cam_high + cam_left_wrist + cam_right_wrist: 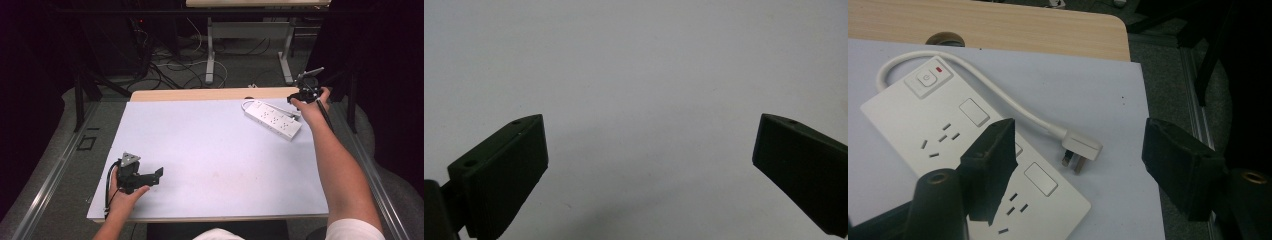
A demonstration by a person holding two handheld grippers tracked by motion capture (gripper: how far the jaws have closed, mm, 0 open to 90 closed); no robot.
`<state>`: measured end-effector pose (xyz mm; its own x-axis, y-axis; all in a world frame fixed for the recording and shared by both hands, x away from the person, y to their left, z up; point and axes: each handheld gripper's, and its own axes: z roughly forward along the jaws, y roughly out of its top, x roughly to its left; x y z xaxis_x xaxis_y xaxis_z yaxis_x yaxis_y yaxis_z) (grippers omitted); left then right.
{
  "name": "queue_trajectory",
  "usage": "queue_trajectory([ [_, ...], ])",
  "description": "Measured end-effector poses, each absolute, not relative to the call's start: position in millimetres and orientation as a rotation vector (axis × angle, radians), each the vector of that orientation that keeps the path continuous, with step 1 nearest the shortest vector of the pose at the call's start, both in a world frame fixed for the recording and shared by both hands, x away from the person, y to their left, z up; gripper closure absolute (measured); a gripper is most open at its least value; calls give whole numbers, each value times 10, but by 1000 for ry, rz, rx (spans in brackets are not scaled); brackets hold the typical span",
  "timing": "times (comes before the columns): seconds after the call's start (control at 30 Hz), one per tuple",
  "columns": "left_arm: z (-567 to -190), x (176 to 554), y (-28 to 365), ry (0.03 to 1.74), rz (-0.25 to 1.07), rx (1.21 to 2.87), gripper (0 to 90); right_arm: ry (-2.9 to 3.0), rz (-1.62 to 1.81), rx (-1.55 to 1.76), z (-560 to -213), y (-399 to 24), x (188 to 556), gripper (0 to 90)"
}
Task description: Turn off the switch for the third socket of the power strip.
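Observation:
A white power strip [272, 120] lies at the far right of the white sheet [210, 150]. In the right gripper view the power strip [923, 130] shows a switch with a red light, and its short cord [998, 95] loops round to a white plug [1083, 147] lying flat beside it. My right gripper [299, 96] hovers just above the strip's right end. Its jaws [1078, 135] are open and stand either side of the plug without touching it. My left gripper [156, 175] rests near the front left corner, open [651, 125] over bare sheet.
The wooden tabletop [200, 94] shows beyond the sheet's far edge, with a round cable hole [945, 39] in it. Just right of the strip, the table edge drops off beside a metal rail [1198, 115]. Cables and desk legs [210, 55] lie on the floor behind.

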<state>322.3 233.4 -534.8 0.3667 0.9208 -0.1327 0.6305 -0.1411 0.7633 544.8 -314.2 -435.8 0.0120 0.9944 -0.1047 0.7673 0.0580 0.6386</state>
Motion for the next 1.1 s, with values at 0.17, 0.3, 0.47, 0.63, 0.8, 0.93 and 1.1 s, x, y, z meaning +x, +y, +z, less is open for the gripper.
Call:
queue_trajectory([
  [0.17,-5353,3225,2333,1354,480,1859,14,1795,543,1784,-4393,-3194,5484,330],
  [0.3,-5352,3226,2331,1356,478,1868,14,1792,534,1803,-4434,-3227,5522,344],
  [0.47,-5354,3227,2328,1354,477,1869,14,1783,521,1834,-4469,-3262,5564,374],
  [0.63,-5352,3227,2337,1357,469,1880,14,1779,509,1863,-4514,-3292,5597,395],
  [0.8,-5359,3230,2333,1355,469,1874,14,1777,496,1889,-4568,-3315,5625,413],
  [0.93,-5363,3232,2330,1358,467,1880,14,1773,484,1911,-4602,-3321,5650,435],
  [1.1,-5365,3236,2333,1355,472,1887,14,1775,463,1927,-4644,-3331,5679,465],
])
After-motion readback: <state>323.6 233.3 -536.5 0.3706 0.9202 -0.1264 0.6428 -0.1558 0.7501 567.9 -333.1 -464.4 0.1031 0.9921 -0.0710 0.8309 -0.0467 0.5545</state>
